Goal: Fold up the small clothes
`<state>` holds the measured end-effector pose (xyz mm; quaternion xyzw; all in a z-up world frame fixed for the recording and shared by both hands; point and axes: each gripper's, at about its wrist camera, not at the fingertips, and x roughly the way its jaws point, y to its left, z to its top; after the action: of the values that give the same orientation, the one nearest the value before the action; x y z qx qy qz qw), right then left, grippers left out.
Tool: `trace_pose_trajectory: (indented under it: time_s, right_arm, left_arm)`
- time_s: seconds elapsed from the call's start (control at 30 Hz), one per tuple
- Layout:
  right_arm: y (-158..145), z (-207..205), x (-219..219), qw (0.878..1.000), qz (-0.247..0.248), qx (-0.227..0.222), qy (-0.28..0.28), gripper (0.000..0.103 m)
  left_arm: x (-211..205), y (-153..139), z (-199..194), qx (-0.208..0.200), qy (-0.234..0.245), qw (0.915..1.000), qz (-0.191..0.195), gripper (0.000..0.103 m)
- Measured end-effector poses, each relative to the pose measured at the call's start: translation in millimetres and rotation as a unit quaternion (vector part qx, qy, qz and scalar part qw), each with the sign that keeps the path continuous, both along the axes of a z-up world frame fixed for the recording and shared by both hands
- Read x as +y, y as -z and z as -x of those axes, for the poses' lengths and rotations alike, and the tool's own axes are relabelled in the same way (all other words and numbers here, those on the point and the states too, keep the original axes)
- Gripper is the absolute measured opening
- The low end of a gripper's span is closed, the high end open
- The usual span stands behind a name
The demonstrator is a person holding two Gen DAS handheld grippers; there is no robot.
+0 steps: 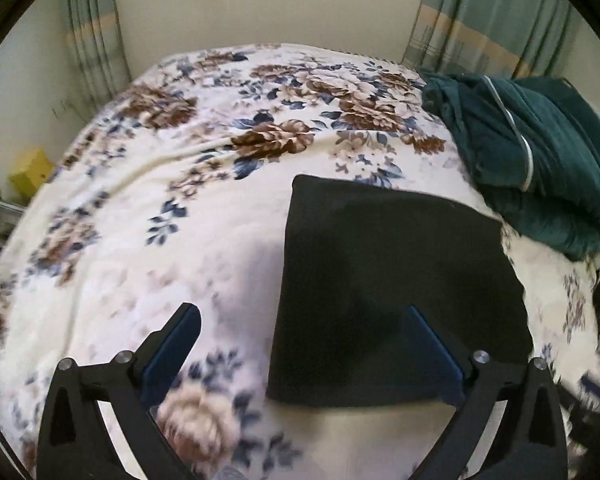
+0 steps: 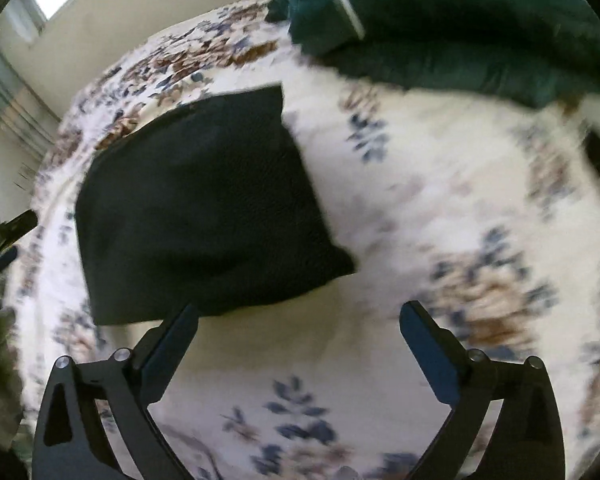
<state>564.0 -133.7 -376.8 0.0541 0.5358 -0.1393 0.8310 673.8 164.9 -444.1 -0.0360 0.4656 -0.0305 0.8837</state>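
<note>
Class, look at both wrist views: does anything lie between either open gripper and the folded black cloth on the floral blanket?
Nothing visible does. The left gripper already hovers over the folded black cloth; the right gripper faces only bare floral blanket beside it.

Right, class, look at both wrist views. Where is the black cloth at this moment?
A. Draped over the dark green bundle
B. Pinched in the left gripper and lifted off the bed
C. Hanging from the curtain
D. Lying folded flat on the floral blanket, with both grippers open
D: the black cloth lies flat as a neat folded shape on the floral blanket, while the left gripper and right gripper both stand open, holding nothing.
</note>
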Motion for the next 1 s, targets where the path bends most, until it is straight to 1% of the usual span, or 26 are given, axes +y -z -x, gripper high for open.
trace_pose_trajectory:
  time_s: [0.03, 0.07, 0.1, 0.13, 0.2, 0.23, 0.37, 0.47, 0.5, 0.63, 0.8, 0.87, 0.9, 1.0]
  right_arm:
    - [-14, 5, 5, 1.0, 0.019, -0.006, -0.004, 0.102]
    - [-30, 11, 9, 0.999, 0.048, -0.013, -0.007, 0.103]
    - [-45, 19, 16, 0.998, 0.064, -0.019, -0.009, 0.103]
    - [-58, 24, 19, 0.997, 0.077, -0.024, -0.009, 0.103]
    - [-92, 41, 27, 0.996, 0.09, -0.028, -0.01, 0.103]
    - [-102, 46, 28, 0.995, 0.092, -0.03, -0.012, 0.103]
    - [-166, 86, 37, 0.994, 0.1, -0.046, -0.016, 0.103]
    - [-219, 123, 45, 0.992, 0.11, -0.064, -0.02, 0.103]
    - [-231, 133, 46, 0.992, 0.108, -0.068, -0.022, 0.103]
    - [-295, 186, 51, 0.989, 0.108, -0.094, -0.028, 0.103]
    - [-382, 261, 62, 0.984, 0.11, -0.14, -0.033, 0.103]
    - [-407, 285, 64, 0.981, 0.11, -0.155, -0.035, 0.103]
    - [-426, 302, 67, 0.98, 0.11, -0.165, -0.035, 0.103]
    - [-463, 338, 70, 0.975, 0.11, -0.188, -0.038, 0.103]
  left_arm:
    - [-4, -11, 15, -0.005, -0.001, 1.0, -0.004, 0.103]
    - [-9, -20, 26, -0.006, 0.002, 1.0, -0.004, 0.103]
    - [-13, -31, 37, -0.011, 0.005, 0.9999, -0.007, 0.103]
    - [-16, -39, 45, -0.015, 0.005, 0.9998, -0.009, 0.103]
    - [-23, -65, 68, -0.027, 0.007, 0.9996, -0.01, 0.103]
    - [-25, -78, 80, -0.033, 0.007, 0.9994, -0.01, 0.103]
    - [-34, -136, 130, -0.057, 0.007, 0.9983, -0.013, 0.103]
    - [-41, -174, 164, -0.077, 0.008, 0.9968, -0.021, 0.103]
    - [-43, -189, 177, -0.086, 0.011, 0.996, -0.022, 0.103]
    - [-50, -238, 225, -0.113, 0.018, 0.993, -0.03, 0.103]
    - [-51, -290, 281, -0.137, 0.02, 0.9901, -0.019, 0.103]
    - [-50, -310, 304, -0.148, 0.018, 0.9886, -0.019, 0.103]
    - [-50, -320, 315, -0.156, 0.02, 0.9873, -0.02, 0.103]
    - [-48, -343, 348, -0.174, 0.018, 0.9844, -0.016, 0.103]
